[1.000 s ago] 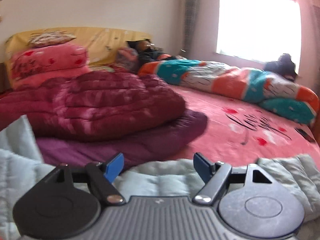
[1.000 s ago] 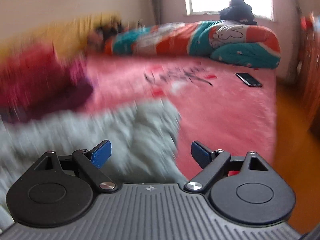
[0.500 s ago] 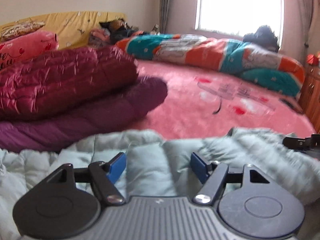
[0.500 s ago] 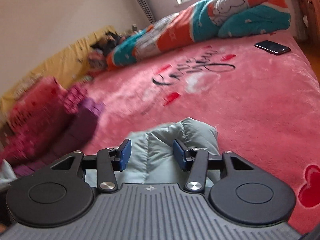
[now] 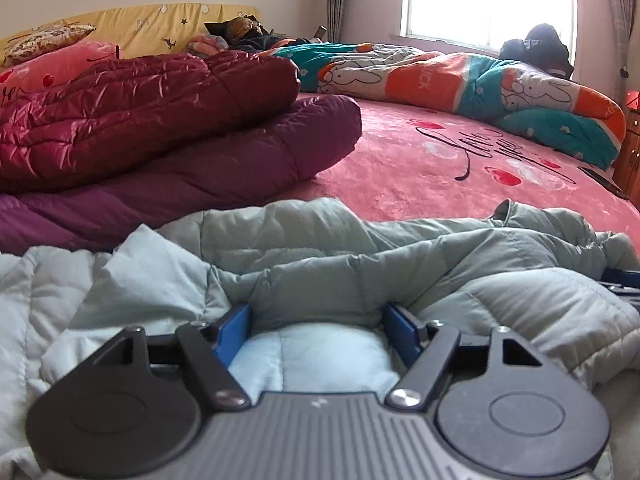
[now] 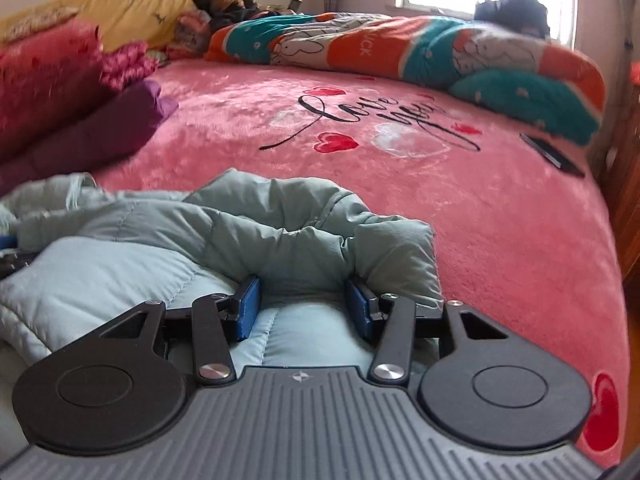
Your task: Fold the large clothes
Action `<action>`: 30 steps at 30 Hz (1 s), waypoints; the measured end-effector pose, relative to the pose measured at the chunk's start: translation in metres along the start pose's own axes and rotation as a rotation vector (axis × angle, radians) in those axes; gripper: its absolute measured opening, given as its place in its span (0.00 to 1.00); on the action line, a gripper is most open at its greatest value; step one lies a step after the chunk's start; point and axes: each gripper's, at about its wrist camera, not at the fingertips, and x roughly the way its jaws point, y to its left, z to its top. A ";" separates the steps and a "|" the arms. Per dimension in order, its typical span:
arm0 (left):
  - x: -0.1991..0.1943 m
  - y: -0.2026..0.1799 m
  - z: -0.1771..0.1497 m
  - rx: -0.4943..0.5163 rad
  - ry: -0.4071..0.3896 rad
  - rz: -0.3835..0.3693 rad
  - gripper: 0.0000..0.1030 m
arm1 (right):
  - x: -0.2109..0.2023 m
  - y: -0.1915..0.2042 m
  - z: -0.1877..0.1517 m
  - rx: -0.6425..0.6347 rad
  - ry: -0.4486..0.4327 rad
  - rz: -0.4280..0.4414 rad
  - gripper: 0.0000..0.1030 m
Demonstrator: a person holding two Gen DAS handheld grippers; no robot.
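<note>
A pale grey-green puffer jacket (image 5: 360, 256) (image 6: 180, 232) lies crumpled on the near part of the pink bed. My left gripper (image 5: 316, 316) is pressed down into it. A puff of its lighter lining fills the gap between the blue pads, and the jaws are opening slightly. My right gripper (image 6: 302, 300) is shut on a bunched fold at the jacket's right end, both pads pressed into the fabric. Each gripper's tip peeks in at the edge of the other's view: the right gripper (image 5: 624, 280) and the left gripper (image 6: 8, 248).
A folded maroon puffer coat (image 5: 140, 112) lies on a purple one (image 5: 220, 168) to the left. A rolled teal and orange quilt (image 5: 460, 76) runs along the far side. A phone (image 6: 552, 154) lies near the bed's right edge, with a wooden cabinet (image 5: 632, 140) beyond.
Both grippers have come down onto the jacket. The right jaws have narrowed and closed on the fold. The left now has fabric between its pads.
</note>
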 end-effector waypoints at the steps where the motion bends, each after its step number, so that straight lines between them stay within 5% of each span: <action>1: 0.002 0.000 -0.001 -0.005 -0.001 -0.001 0.73 | 0.002 0.002 0.000 -0.017 -0.003 -0.012 0.57; 10: -0.005 -0.001 0.007 -0.007 0.009 0.022 0.76 | 0.009 0.003 0.005 -0.057 -0.025 -0.046 0.61; 14: -0.028 -0.017 0.015 0.008 -0.029 0.044 0.76 | -0.009 -0.010 0.004 0.044 -0.059 0.070 1.00; 19: -0.051 -0.056 0.024 0.002 -0.089 -0.005 0.76 | -0.037 -0.027 0.013 0.092 -0.121 0.093 1.00; 24: -0.041 -0.092 0.020 0.054 -0.043 -0.022 0.76 | -0.042 -0.031 0.012 0.045 -0.087 0.058 1.00; 30: -0.026 -0.089 0.004 0.024 0.008 0.007 0.81 | -0.024 -0.033 -0.004 0.060 -0.023 0.067 1.00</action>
